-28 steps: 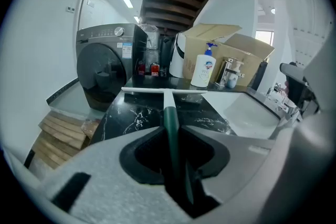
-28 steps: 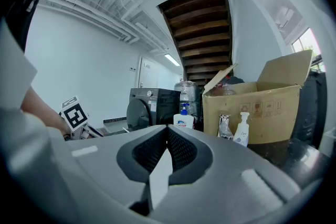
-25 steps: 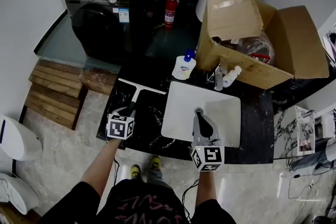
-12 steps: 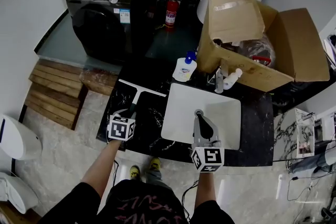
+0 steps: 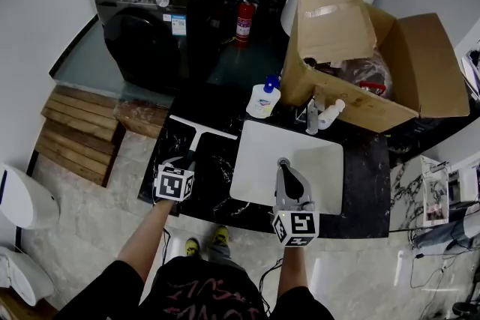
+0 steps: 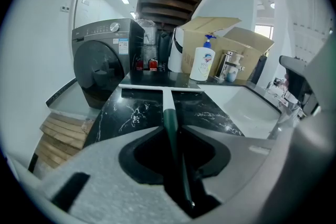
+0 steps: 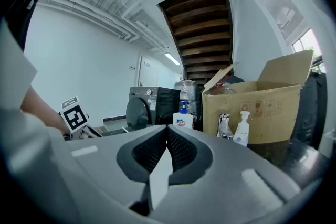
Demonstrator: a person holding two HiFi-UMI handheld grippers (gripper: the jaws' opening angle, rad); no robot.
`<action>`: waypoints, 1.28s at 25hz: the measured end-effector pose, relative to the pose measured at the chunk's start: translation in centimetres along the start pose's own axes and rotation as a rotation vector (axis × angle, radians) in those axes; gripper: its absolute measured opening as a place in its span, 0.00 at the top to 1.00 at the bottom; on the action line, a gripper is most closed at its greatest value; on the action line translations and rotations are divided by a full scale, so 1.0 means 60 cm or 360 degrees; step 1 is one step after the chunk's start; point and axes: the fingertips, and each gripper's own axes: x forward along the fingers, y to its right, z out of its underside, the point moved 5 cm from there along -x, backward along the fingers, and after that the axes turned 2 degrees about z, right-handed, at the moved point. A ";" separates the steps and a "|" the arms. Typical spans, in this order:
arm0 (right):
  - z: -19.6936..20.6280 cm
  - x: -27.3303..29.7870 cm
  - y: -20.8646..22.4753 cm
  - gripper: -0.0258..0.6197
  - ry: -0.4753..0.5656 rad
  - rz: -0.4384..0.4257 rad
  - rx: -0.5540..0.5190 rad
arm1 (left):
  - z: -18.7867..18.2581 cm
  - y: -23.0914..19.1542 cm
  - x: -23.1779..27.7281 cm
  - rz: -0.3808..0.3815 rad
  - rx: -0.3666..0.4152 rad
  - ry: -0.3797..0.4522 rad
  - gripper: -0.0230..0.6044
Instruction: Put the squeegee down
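Note:
The squeegee (image 5: 196, 133) lies flat on the black marble counter (image 5: 217, 165), white blade at the far end, dark green handle (image 6: 168, 113) pointing back at me. My left gripper (image 5: 186, 160) sits low over the near end of that handle. Its jaws have just been opening, and the handle rests loosely between them with a narrow dark gap beside it. My right gripper (image 5: 283, 160) hovers over the white sink basin (image 5: 322, 154), shut with nothing in it; its tips (image 7: 167, 136) meet.
A soap pump bottle (image 5: 264, 95), a faucet (image 5: 312, 112) and a small white bottle (image 5: 331, 109) stand behind the sink. An open cardboard box (image 5: 360, 64) fills the back right. A dark washing machine (image 5: 150, 11) and a fire extinguisher (image 5: 244, 17) are beyond the counter.

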 end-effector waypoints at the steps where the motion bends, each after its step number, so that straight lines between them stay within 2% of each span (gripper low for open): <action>1: 0.000 -0.001 0.000 0.94 0.0001 0.0000 0.0001 | 0.000 0.000 -0.001 -0.0002 0.0002 0.0002 0.78; 9: -0.001 -0.001 -0.009 0.94 0.0004 -0.0008 0.0018 | 0.004 -0.002 -0.011 0.0007 0.0020 -0.0003 0.74; 18: -0.008 -0.002 -0.023 0.94 0.0015 -0.0019 0.0016 | -0.010 -0.006 -0.043 0.0004 0.0053 0.0090 0.74; 32: -0.026 -0.015 -0.031 0.94 0.0043 -0.0008 0.0014 | -0.069 -0.015 -0.114 -0.0034 0.0167 0.0344 0.84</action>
